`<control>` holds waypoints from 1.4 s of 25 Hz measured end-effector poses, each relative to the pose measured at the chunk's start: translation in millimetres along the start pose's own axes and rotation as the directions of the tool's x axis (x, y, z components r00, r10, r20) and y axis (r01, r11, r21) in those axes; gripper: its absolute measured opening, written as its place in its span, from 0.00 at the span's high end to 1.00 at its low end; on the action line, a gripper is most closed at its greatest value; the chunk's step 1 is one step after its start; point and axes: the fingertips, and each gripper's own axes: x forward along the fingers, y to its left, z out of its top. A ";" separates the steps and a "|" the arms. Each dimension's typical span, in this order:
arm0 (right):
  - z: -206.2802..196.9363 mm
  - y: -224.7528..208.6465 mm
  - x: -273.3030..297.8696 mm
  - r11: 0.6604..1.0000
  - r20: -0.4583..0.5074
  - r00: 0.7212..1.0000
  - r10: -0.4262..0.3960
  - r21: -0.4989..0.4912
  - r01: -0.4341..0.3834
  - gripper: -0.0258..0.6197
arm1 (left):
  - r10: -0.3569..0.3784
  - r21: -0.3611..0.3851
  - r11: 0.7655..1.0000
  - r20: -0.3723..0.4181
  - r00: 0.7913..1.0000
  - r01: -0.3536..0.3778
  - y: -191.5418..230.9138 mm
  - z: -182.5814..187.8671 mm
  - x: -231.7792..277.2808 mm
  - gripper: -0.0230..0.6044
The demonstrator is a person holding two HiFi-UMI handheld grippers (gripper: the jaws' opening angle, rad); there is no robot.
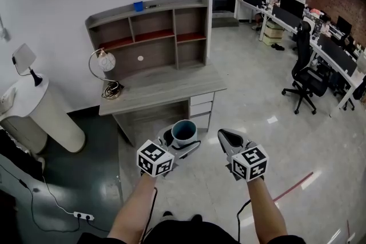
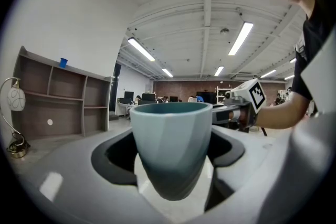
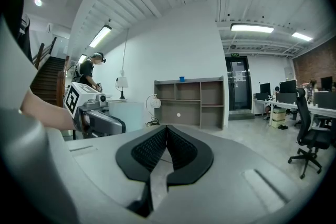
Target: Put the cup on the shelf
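a: left gripper (image 1: 182,142) state?

b: clamped on the cup (image 2: 170,144). wide grip, pads on the side wall, cup upright, rim above the fingers (image 2: 113,159). right gripper (image 3: 167,140) pressed together on nothing, just beside the left fingers.

a: shelf?

b: shelf (image 1: 150,31) well ahead of both sets of fingertips, at the back of the desk (image 1: 171,91). not placed yet, judging by the gap.

a: failure modes?

b: first, slip. tapered wall, narrower toward the base, glossy by the look of it, pads on the slope. with a jolt or a looser squeeze, could ride up or tip out from between the fingers.

second, clipping. low-looking bays, rim above the fingers. could catch the board above a bay on the way in.

third, lamp (image 1: 103,66) ahead and left of the left fingers, hoop arm plus coiled cord on the desk. easy snag on a leftward approach.

a: top board instead?

b: small blue thing (image 1: 138,6) already up there, left of centre. could get knocked off if crowded.

a: right side?

b: idle fingers near the cup's flank. any bump there on the reach would jar the grip. better kept wide.
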 end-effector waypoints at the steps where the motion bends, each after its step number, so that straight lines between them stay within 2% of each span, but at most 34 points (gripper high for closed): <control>1: -2.1 -1.8 -1.1 1.000 -0.002 1.000 0.003 0.001 -0.003 0.94 | 0.002 -0.002 1.000 -0.001 1.000 -0.002 -2.0 -1.3 1.5 0.37; 8: -11.4 -10.4 2.9 1.000 -0.008 1.000 0.019 0.022 -0.019 0.94 | 0.016 -0.013 1.000 -0.027 1.000 -0.016 -0.6 -13.0 8.9 0.37; 17: -13.9 -40.6 31.8 0.999 -0.016 1.000 -0.012 0.030 0.012 0.94 | -0.007 -0.016 1.000 -0.023 1.000 0.007 35.9 -12.7 38.4 0.37; 23: -2.6 -72.8 71.4 0.998 -0.020 0.999 -0.050 0.022 0.051 0.94 | -0.043 -0.023 0.999 -0.010 0.999 0.043 78.9 -5.9 68.8 0.37; 35: 23.2 -114.5 175.3 0.995 -0.034 0.994 -0.099 0.020 0.100 0.94 | -0.094 -0.023 0.995 -0.011 0.996 0.094 192.1 12.1 108.1 0.37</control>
